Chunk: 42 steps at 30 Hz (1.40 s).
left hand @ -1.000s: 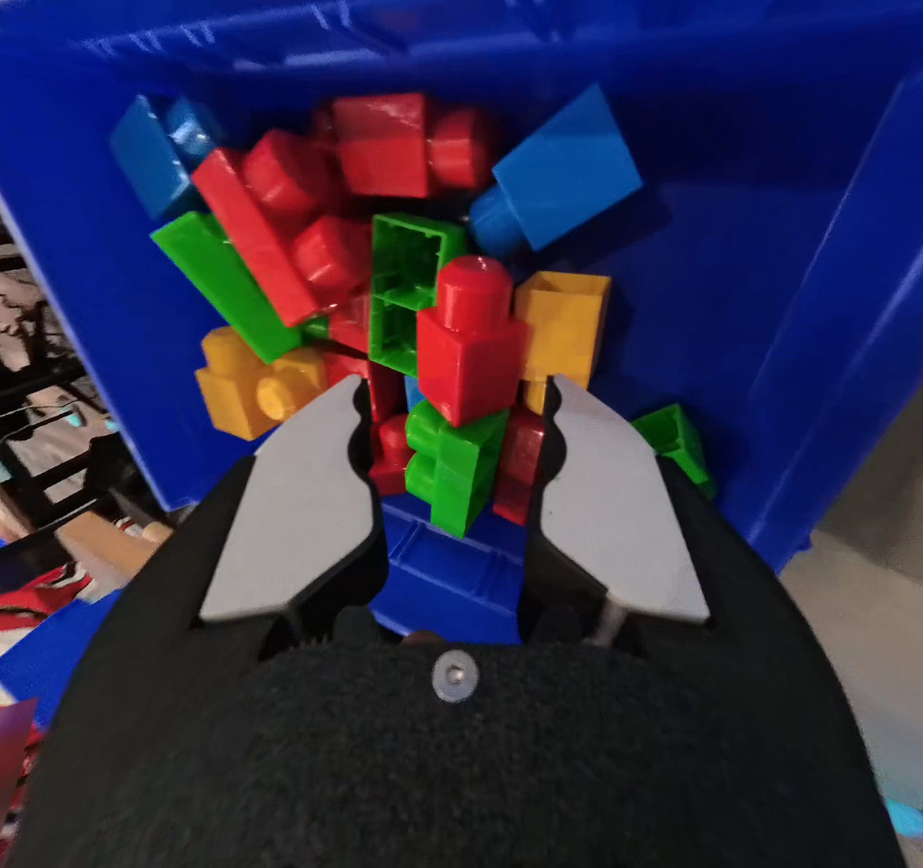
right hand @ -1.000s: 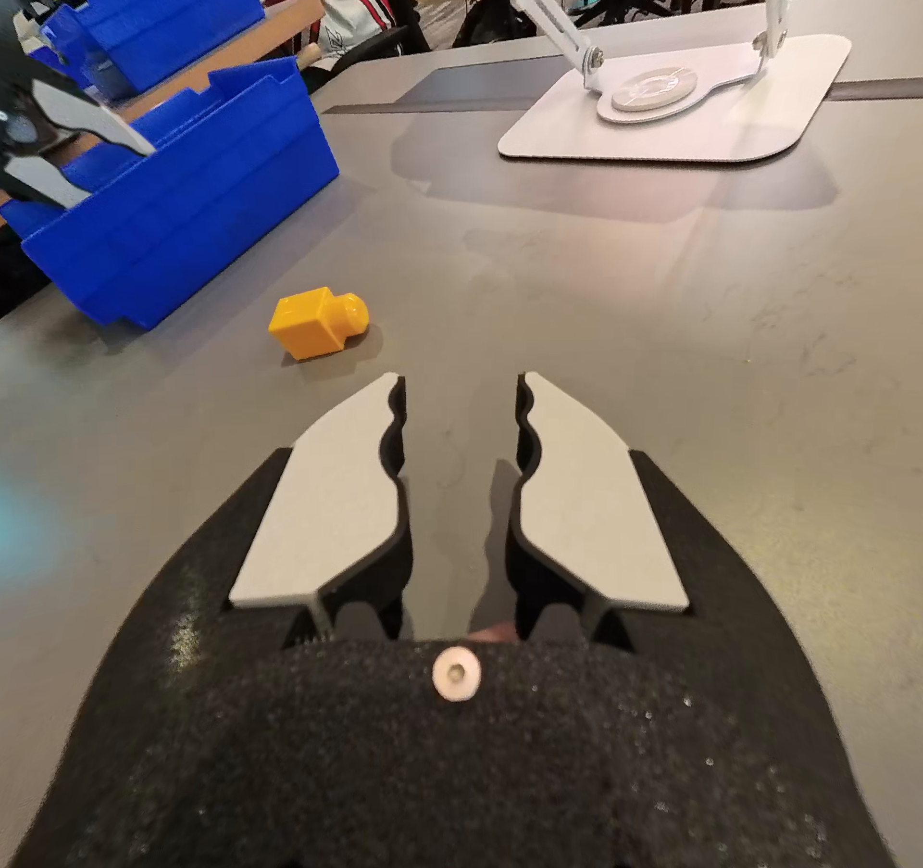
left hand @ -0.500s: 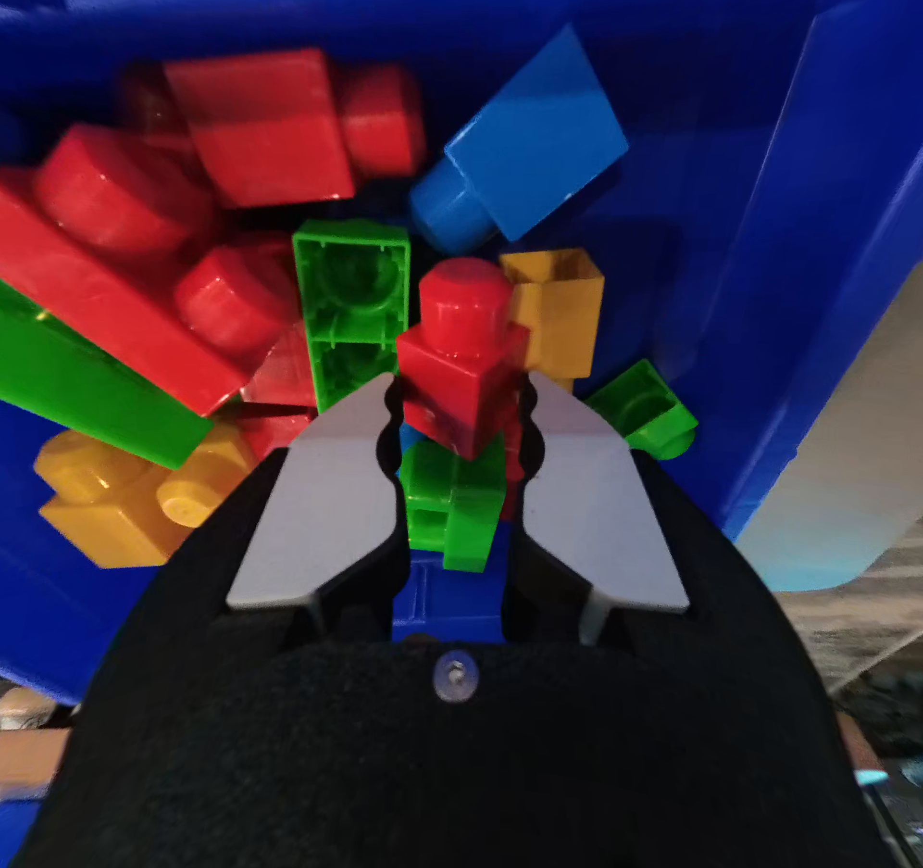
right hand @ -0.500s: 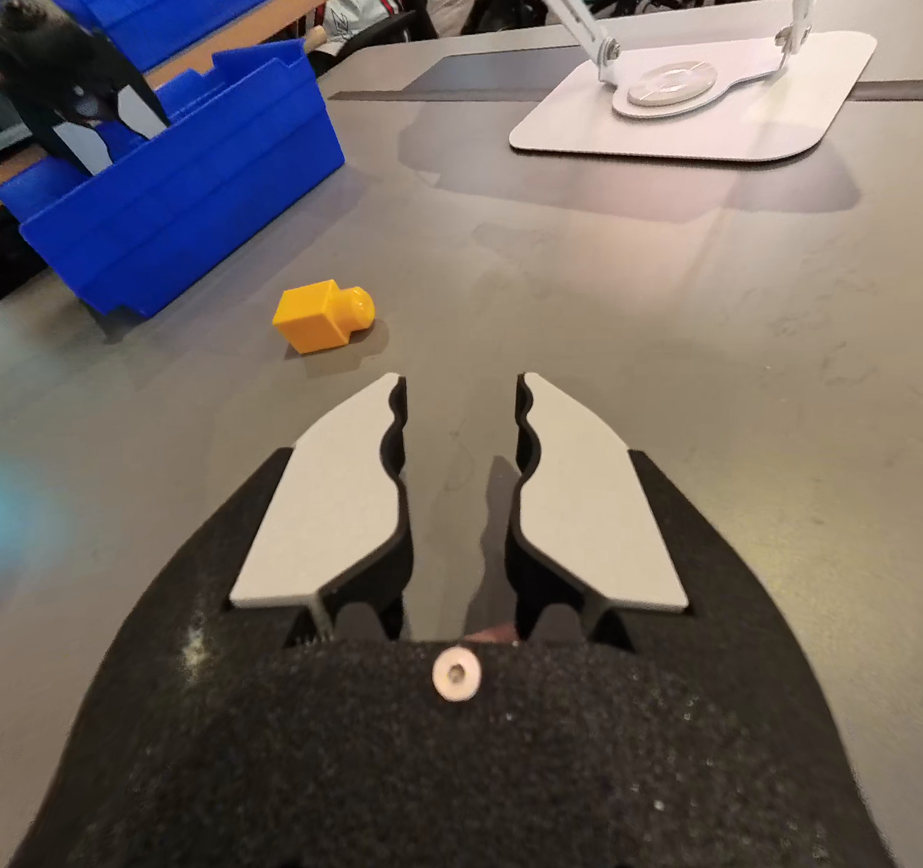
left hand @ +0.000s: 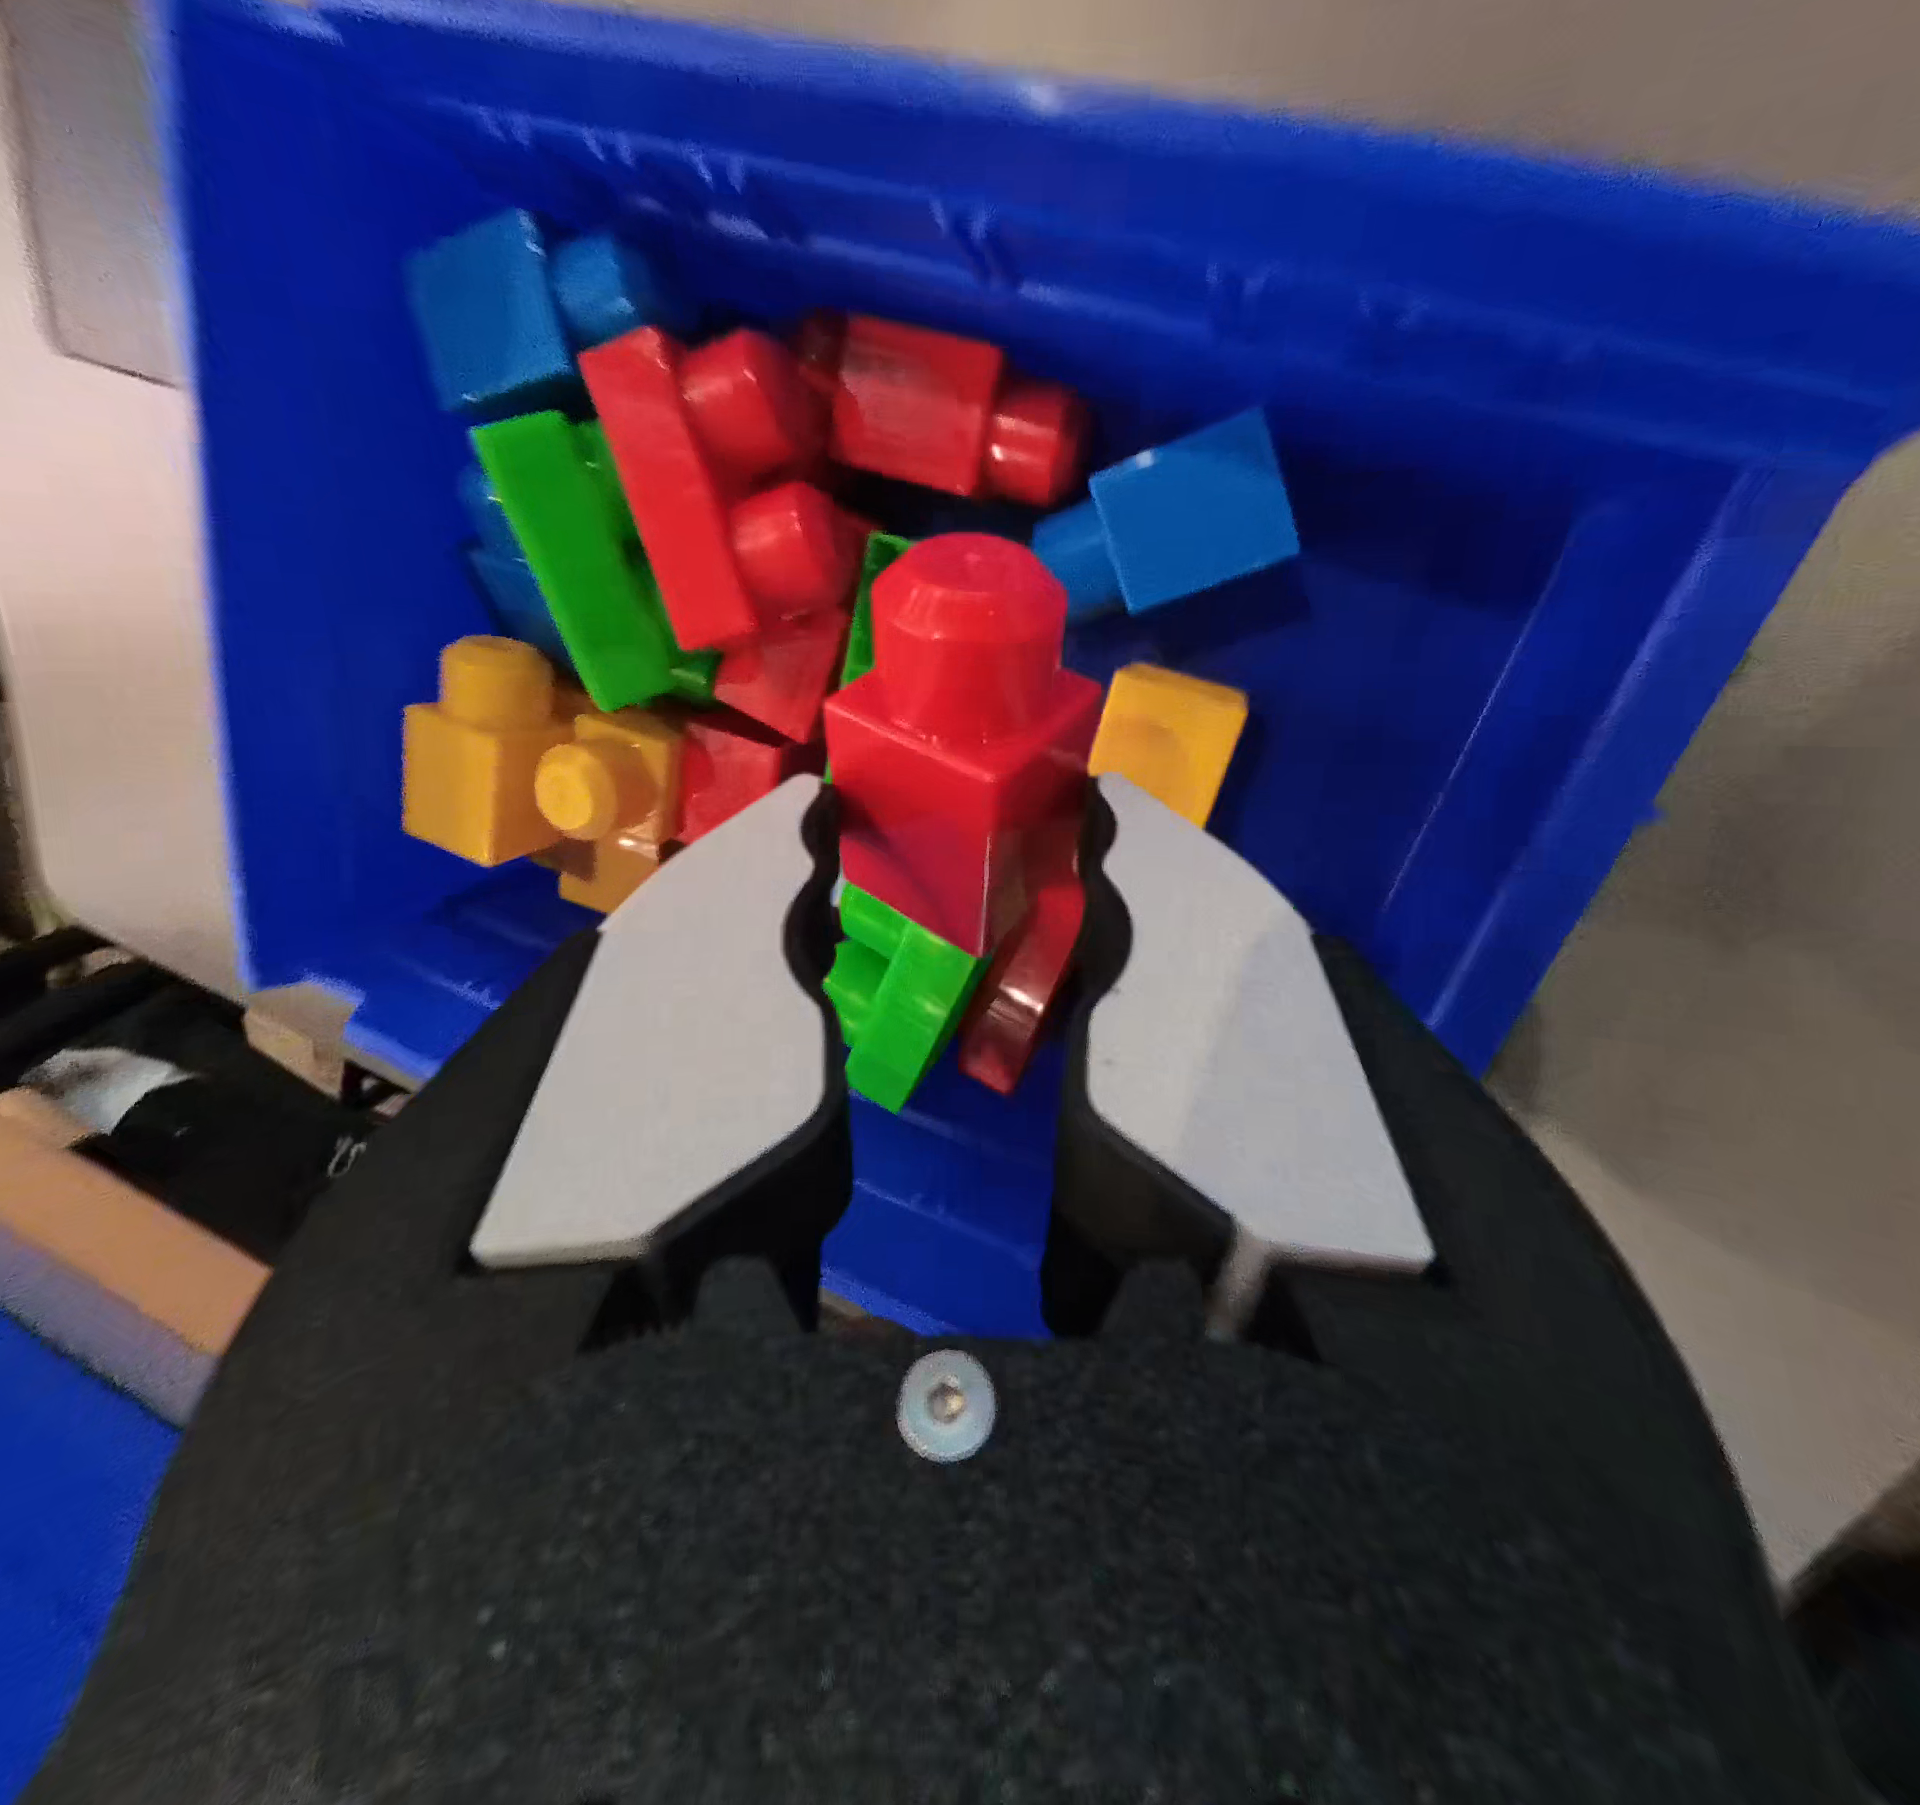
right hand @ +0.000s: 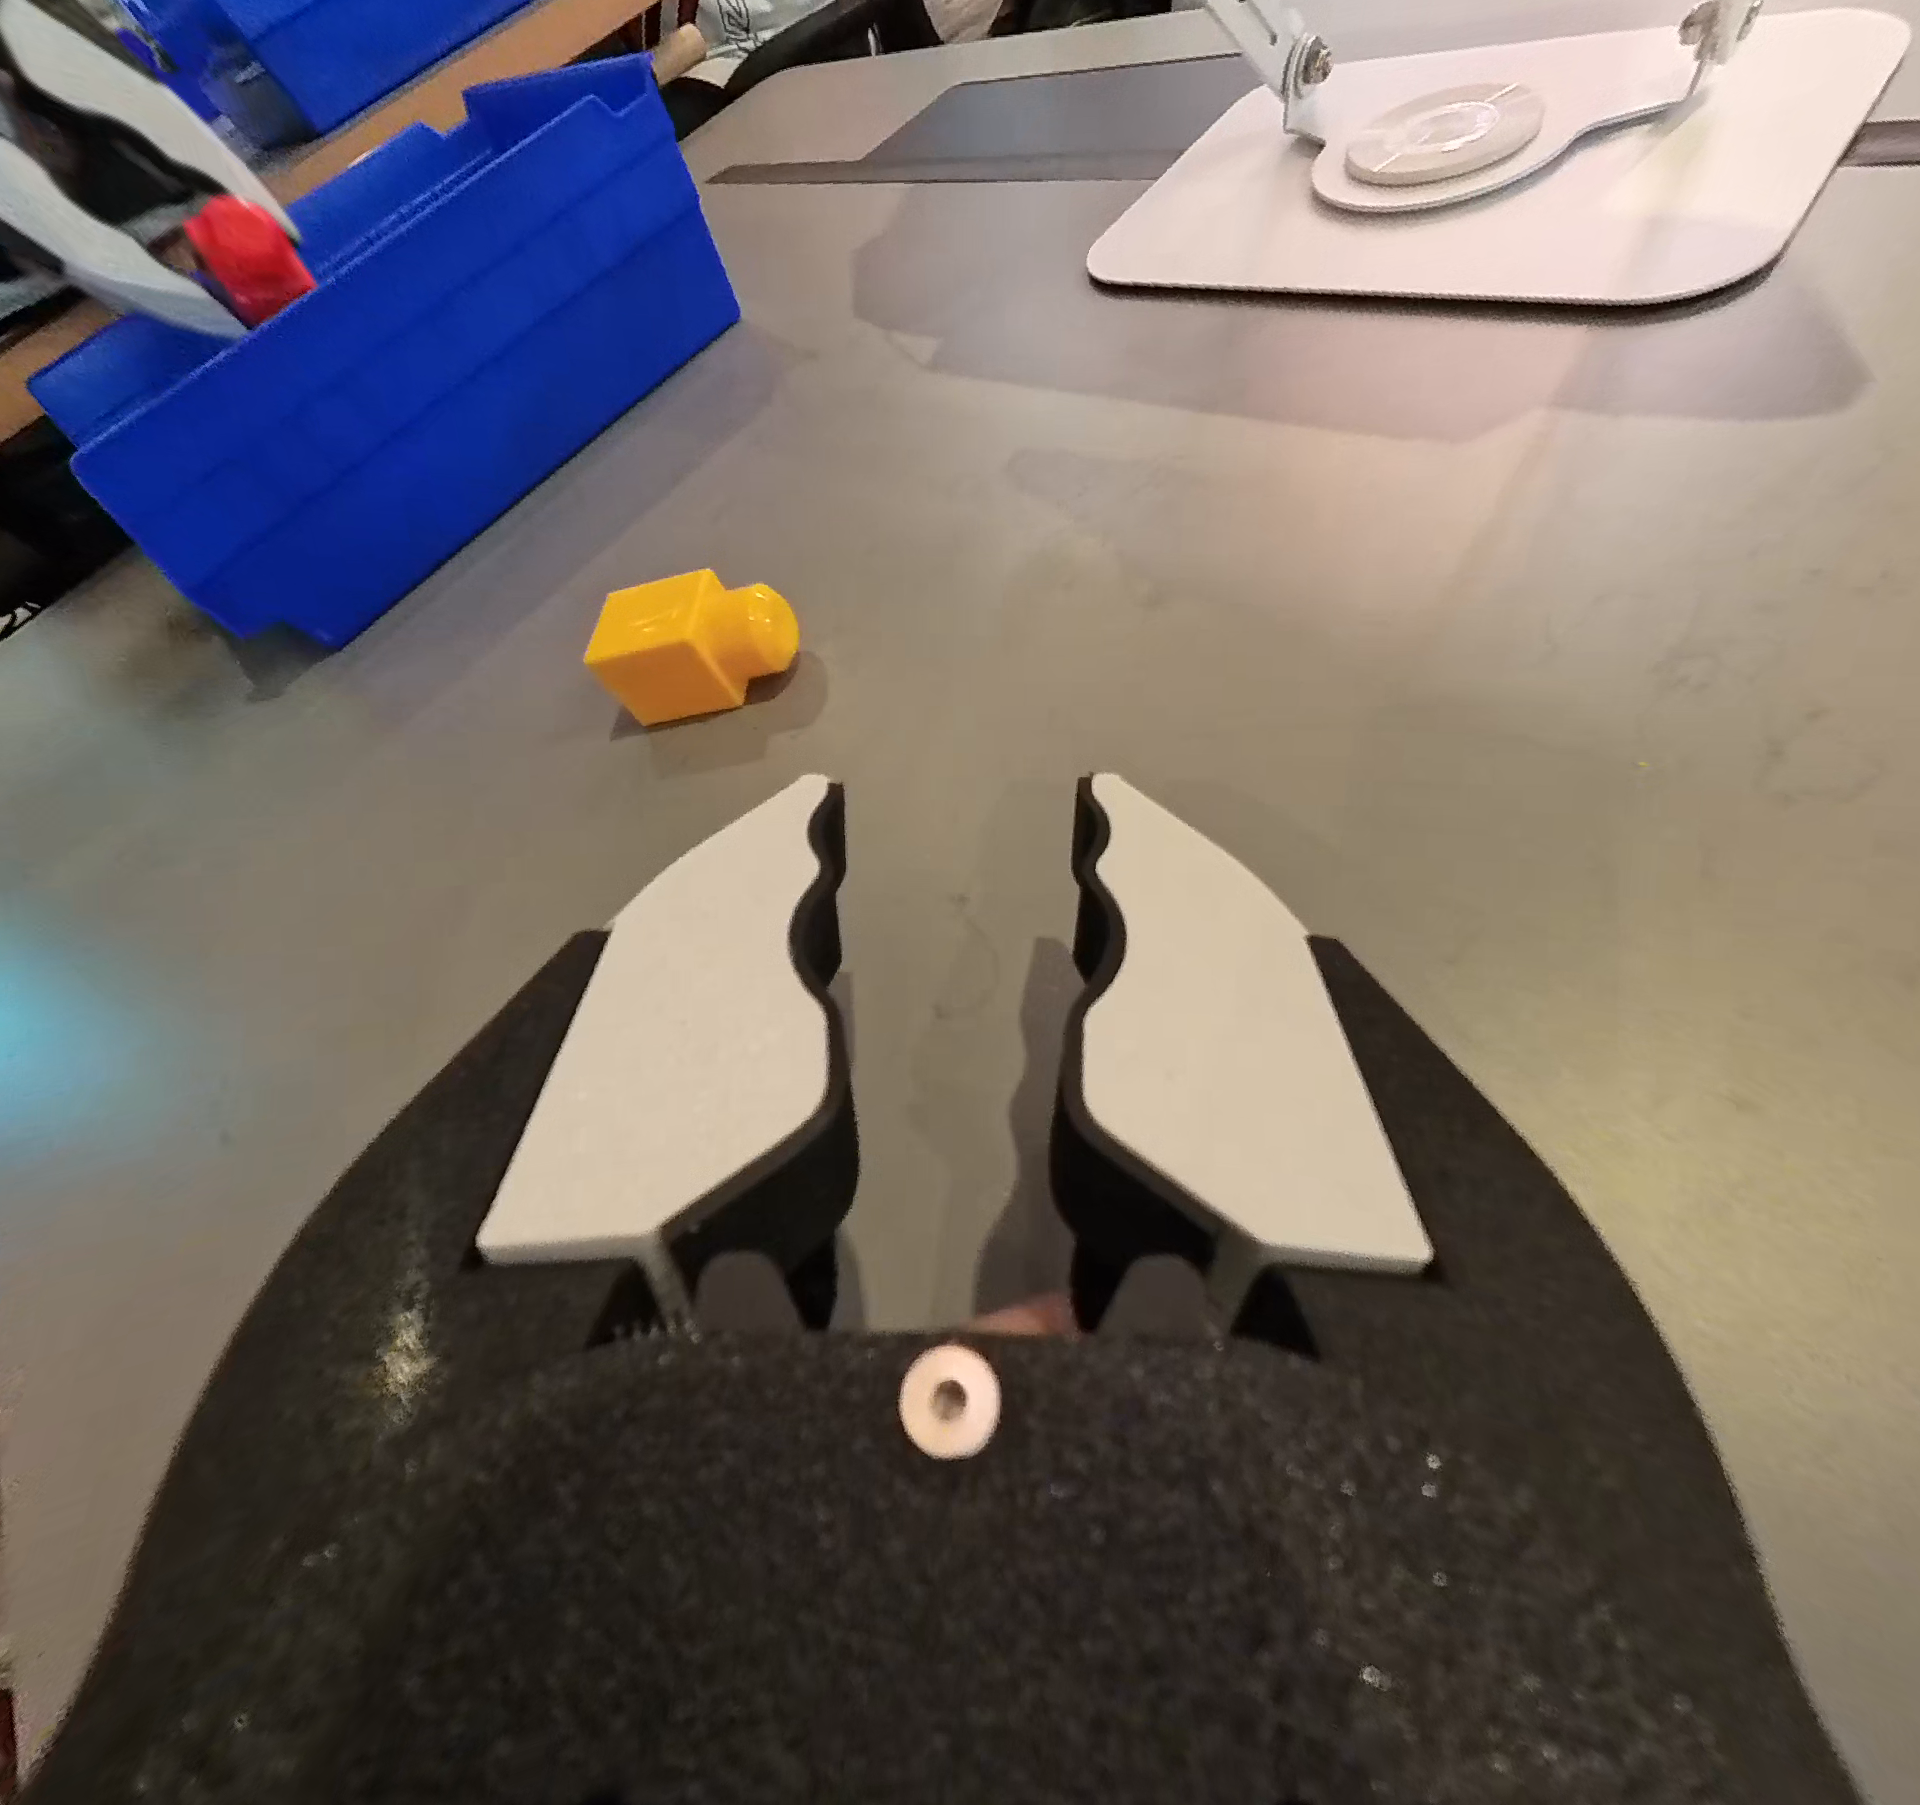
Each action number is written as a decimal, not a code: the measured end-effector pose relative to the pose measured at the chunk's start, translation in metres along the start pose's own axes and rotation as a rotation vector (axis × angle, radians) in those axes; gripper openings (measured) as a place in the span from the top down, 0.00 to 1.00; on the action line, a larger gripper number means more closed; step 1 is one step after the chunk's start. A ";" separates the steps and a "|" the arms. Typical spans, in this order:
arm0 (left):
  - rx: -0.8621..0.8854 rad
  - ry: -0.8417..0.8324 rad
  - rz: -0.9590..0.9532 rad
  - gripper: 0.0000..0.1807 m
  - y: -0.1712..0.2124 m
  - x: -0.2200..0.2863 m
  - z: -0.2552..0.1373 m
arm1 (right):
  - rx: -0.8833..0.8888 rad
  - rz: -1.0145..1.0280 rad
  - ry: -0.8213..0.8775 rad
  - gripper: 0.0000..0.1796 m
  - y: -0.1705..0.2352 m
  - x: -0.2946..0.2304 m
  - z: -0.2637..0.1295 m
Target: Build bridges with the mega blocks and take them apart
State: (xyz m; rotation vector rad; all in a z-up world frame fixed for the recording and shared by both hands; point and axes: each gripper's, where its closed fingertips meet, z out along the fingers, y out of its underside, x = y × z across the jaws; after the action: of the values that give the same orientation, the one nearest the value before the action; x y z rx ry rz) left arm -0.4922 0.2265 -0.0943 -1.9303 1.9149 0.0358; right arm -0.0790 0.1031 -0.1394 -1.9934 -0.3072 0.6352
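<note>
Red block gripped above the bin!
The left gripper (left hand: 958, 799) clamped the red block (left hand: 961, 737) over the blue bin (left hand: 1455, 384); the right gripper (right hand: 958, 789) hung parted, near the yellow block (right hand: 681, 646) beside that bin.

Blocks in bin (left hand: 1351, 768): approx 6 red (left hand: 961, 747), 3 yellow (left hand: 473, 753), 3 green (left hand: 582, 560), 2 blue (left hand: 1195, 508) (pile overlaps); 1 yellow block (right hand: 686, 643) on table (right hand: 1351, 664).

Grey table (right hand: 1351, 612) bears blue bin (right hand: 416, 384), yellow block (right hand: 686, 643), white stand base (right hand: 1507, 197).
</note>
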 end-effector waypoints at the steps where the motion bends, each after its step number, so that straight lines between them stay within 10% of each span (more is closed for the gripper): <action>1: 0.034 -0.013 -0.022 0.76 -0.009 0.004 -0.007 | 0.000 -0.004 0.001 0.77 0.000 0.000 0.000; 10: 0.105 0.220 -0.097 0.76 -0.148 0.071 -0.039 | -0.017 -0.086 0.029 0.77 0.002 -0.006 0.002; 15: -0.135 0.124 -0.221 0.75 -0.193 0.093 0.000 | -0.002 -0.109 0.039 0.77 0.001 -0.007 0.000; 25: -0.402 0.366 -0.432 0.75 -0.211 0.094 0.093 | -0.014 -0.127 0.036 0.77 0.002 -0.009 0.001; 42: -0.305 0.803 -0.495 0.75 -0.220 0.094 0.126 | -0.026 -0.114 0.024 0.77 0.004 -0.009 0.002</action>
State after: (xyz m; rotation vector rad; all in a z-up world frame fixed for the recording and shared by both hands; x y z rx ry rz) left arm -0.2414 0.1681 -0.1774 -2.8819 1.8504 -0.7301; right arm -0.0882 0.0985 -0.1406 -1.9910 -0.4132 0.5369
